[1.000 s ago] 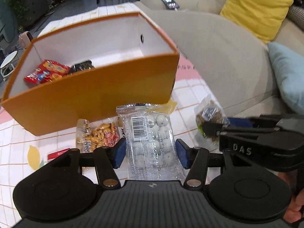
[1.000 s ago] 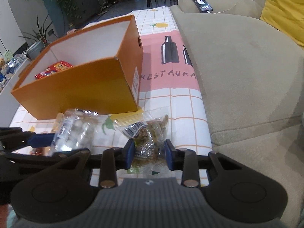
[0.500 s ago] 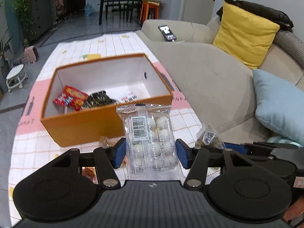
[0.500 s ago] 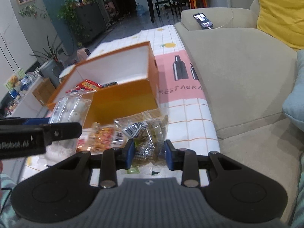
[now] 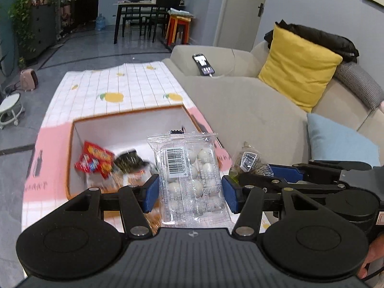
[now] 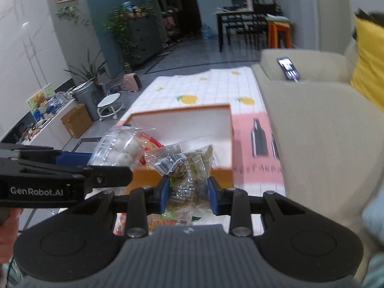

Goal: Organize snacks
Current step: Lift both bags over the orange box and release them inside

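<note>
Living room setup: a low surface (image 5: 134,88) under a white checked cloth with lemon prints and a pink band, right beside a beige fabric sofa (image 5: 240,100). On it sat an orange cardboard box (image 5: 72,163), white inside, with a red crinkly packet (image 5: 94,159) and a dark one (image 5: 129,160) in it. The left gripper (image 5: 190,193) had its blue-padded jaws clamped on a clear flat pack of white balls (image 5: 189,175), held above the box's near edge. The right gripper (image 6: 189,193) had its jaws squeezed onto a crumpled clear bag of greenish snacks (image 6: 189,165), also up over the near wall.
</note>
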Available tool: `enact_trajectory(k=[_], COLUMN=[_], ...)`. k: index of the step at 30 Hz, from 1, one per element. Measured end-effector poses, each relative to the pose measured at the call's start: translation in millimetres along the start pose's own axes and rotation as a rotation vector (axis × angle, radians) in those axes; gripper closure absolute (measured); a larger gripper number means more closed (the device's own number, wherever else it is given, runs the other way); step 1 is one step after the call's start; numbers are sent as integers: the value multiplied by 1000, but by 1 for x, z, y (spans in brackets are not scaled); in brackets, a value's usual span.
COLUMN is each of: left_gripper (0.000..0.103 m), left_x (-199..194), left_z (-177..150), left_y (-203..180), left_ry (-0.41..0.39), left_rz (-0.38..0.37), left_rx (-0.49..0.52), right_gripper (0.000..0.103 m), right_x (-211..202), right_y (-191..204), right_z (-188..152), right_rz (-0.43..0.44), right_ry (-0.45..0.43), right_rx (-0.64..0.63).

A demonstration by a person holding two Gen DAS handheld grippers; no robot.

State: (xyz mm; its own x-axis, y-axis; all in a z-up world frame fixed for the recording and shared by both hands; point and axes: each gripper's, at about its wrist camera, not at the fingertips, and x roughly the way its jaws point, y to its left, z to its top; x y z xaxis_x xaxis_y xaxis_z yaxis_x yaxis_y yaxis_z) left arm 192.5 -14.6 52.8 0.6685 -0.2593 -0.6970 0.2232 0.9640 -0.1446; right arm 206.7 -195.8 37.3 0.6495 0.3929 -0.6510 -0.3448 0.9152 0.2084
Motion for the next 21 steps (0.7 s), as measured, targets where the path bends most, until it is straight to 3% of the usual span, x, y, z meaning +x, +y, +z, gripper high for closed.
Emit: enact_trajectory(k=[6,13,21], left_gripper=[40,40,40], left_x=[20,79,160], left_z=[36,61,69], left_y=[34,77,108], left_ry=[8,108,221], left_rz=[-31,-32,-10], left_rx=[-18,-96,-107], right_gripper=[72,72,72], right_x=[39,108,199], right_y=[3,6,5], right_z=[41,69,85], right_rz=[20,26,0], right_ry=[41,140,269], right_rx=[-39,-105,-232])
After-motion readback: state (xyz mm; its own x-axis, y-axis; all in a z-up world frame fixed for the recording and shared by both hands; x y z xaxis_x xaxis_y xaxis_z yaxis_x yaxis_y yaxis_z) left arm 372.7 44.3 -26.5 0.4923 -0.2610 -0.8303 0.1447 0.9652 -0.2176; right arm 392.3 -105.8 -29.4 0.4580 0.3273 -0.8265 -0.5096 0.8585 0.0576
